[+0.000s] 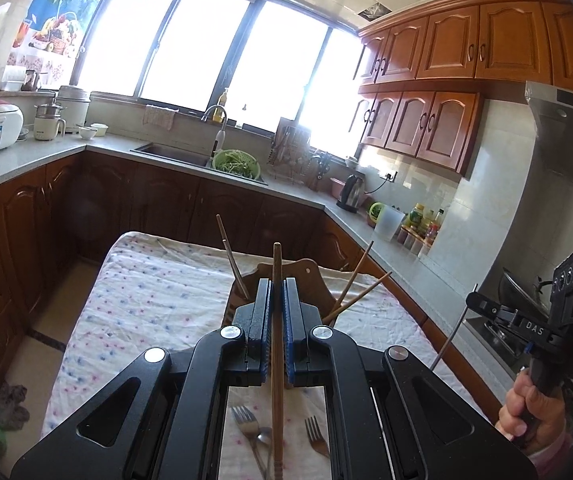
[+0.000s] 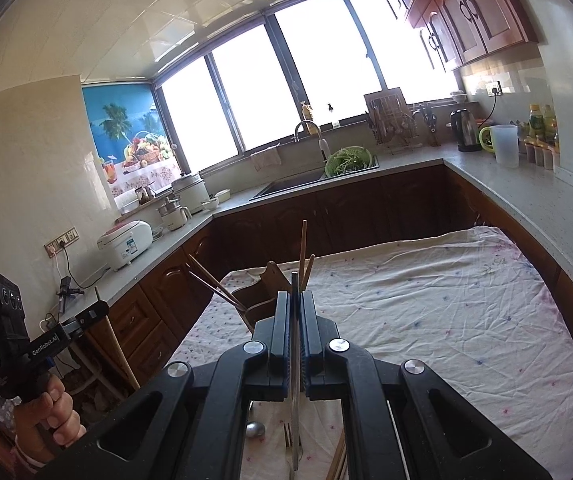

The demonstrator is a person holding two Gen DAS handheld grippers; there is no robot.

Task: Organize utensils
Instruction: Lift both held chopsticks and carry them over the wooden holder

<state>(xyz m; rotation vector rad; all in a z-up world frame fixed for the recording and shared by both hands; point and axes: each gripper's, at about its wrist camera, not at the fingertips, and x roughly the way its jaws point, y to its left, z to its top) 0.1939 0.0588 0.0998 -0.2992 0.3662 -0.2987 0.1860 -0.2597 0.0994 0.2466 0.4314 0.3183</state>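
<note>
Left gripper point(image 1: 276, 300) is clamped on a wooden chopstick point(image 1: 276, 344), which runs up between the blue pads and sticks out past the tips. Right gripper point(image 2: 295, 312) is likewise closed tight, on a thin metal utensil point(image 2: 295, 392) whose type cannot be told. Both are held above a cloth-covered counter point(image 1: 154, 300). Just beyond the left gripper a wooden holder point(image 1: 286, 270) stands on the cloth, with several chopsticks point(image 1: 360, 288) leaning out of it at different angles. Below the left gripper, two forks point(image 1: 246, 424) and a spoon point(image 1: 264, 436) are seen lying on the cloth; in the right wrist view a spoon bowl point(image 2: 256, 430) and more chopsticks point(image 2: 340, 460) lie beneath the gripper. Each gripper's handle is gripped by a hand: the right hand point(image 1: 534, 412) at the edge of the left view, the left hand point(image 2: 52, 412) at the edge of the right view.
</note>
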